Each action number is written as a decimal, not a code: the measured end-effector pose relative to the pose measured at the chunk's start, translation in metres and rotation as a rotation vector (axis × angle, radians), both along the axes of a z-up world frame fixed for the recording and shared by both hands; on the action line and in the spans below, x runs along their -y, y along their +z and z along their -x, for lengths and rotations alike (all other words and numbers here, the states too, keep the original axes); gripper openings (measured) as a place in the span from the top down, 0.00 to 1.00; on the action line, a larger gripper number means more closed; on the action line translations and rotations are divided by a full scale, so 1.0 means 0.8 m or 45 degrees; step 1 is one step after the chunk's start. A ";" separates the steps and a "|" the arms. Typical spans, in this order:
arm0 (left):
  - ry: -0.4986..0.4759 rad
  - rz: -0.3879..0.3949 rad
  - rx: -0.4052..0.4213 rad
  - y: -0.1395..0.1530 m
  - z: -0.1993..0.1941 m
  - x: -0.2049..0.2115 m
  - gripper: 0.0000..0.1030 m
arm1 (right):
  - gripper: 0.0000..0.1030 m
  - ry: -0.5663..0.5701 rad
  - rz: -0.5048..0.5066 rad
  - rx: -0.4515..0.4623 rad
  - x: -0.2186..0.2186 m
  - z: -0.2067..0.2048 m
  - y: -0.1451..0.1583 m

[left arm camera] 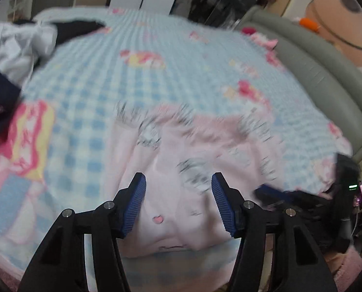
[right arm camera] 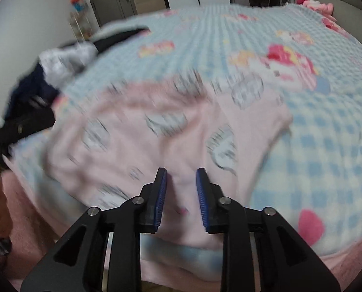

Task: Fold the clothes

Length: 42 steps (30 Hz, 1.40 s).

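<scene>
Garment (right arm camera: 137, 143) pink, rumpled, grey-patterned

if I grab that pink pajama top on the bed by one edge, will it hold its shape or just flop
The pink pajama top will likely flop: it lies rumpled and creased on the checked blanket. It looks like thin, probably light fabric, so a one-edge pinch should leave the rest hanging or dragging.

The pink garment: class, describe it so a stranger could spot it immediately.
Find the bed's blue checked blanket. At its near edge, ahead of both open tongs, lies the pink garment, pale with grey blotchy prints. The clothes pile farther left is navy and white instead.
</scene>
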<state>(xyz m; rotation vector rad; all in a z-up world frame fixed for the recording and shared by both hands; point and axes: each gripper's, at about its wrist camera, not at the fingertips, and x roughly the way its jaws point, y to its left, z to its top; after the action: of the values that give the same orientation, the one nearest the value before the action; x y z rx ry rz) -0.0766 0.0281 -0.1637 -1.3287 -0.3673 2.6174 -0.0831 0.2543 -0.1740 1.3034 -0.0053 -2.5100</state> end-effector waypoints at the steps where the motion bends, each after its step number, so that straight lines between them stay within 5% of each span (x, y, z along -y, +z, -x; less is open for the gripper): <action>1: 0.023 0.032 0.025 -0.009 -0.001 0.008 0.67 | 0.94 -0.013 0.007 -0.001 -0.010 -0.002 0.002; 3: 0.066 0.032 -0.002 -0.001 -0.006 0.024 0.72 | 1.00 -0.040 0.022 -0.003 -0.029 -0.005 0.005; 5: 0.108 0.012 -0.052 0.014 -0.011 0.040 0.64 | 1.00 -0.091 0.080 -0.011 -0.052 -0.007 0.014; 8: 0.144 -0.010 -0.138 0.038 -0.016 0.058 0.61 | 0.84 -0.117 0.126 -0.065 -0.061 -0.003 0.034; 11: 0.007 0.035 -0.217 0.058 -0.002 0.029 0.60 | 0.79 -0.058 0.144 -0.124 -0.042 0.014 0.058; 14: 0.016 0.062 -0.183 0.048 0.006 0.029 0.59 | 0.79 0.049 0.100 -0.144 -0.006 0.036 0.065; 18: 0.066 0.089 -0.118 0.029 0.014 0.037 0.59 | 0.79 0.085 0.012 -0.021 0.025 0.063 0.022; 20: 0.091 0.102 -0.086 0.019 0.017 0.041 0.58 | 0.89 0.044 0.059 -0.007 0.003 0.057 0.016; 22: 0.116 0.081 -0.105 0.017 0.013 0.052 0.59 | 0.89 -0.001 0.114 0.003 -0.021 0.050 0.011; 24: 0.138 -0.016 -0.236 0.032 -0.009 0.074 0.59 | 0.74 -0.045 0.175 -0.099 -0.044 0.028 0.035; 25: 0.138 -0.036 -0.246 0.034 -0.013 0.078 0.59 | 0.56 -0.067 0.205 -0.155 -0.056 0.016 0.049; 26: 0.129 -0.057 -0.230 0.032 -0.015 0.079 0.59 | 0.48 -0.071 0.235 -0.168 -0.061 0.007 0.055; 28: 0.089 -0.105 -0.175 0.022 -0.017 0.074 0.59 | 0.48 -0.039 0.266 -0.124 -0.055 0.002 0.053; 31: 0.024 0.045 -0.077 -0.004 -0.022 0.046 0.57 | 0.50 0.040 0.118 -0.063 -0.020 0.001 0.027; 33: 0.041 0.159 -0.012 -0.019 -0.023 0.042 0.56 | 0.59 0.041 -0.076 -0.064 0.000 0.001 0.007; 36: 0.204 0.145 -0.025 -0.009 -0.031 0.073 0.57 | 0.79 -0.033 -0.182 -0.099 -0.010 -0.003 0.005; 38: 0.242 0.056 -0.092 -0.002 -0.042 0.090 0.61 | 0.85 -0.116 -0.197 -0.119 -0.028 -0.004 0.012; 42: 0.161 -0.136 -0.201 0.010 -0.055 0.092 0.59 | 0.77 -0.161 -0.087 -0.140 -0.053 -0.013 0.029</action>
<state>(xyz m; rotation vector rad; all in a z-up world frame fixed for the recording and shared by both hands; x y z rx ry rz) -0.0328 -0.0453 -0.1554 -1.0906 -0.5749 2.7391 -0.0730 0.2969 -0.1512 1.2241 0.0241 -2.7080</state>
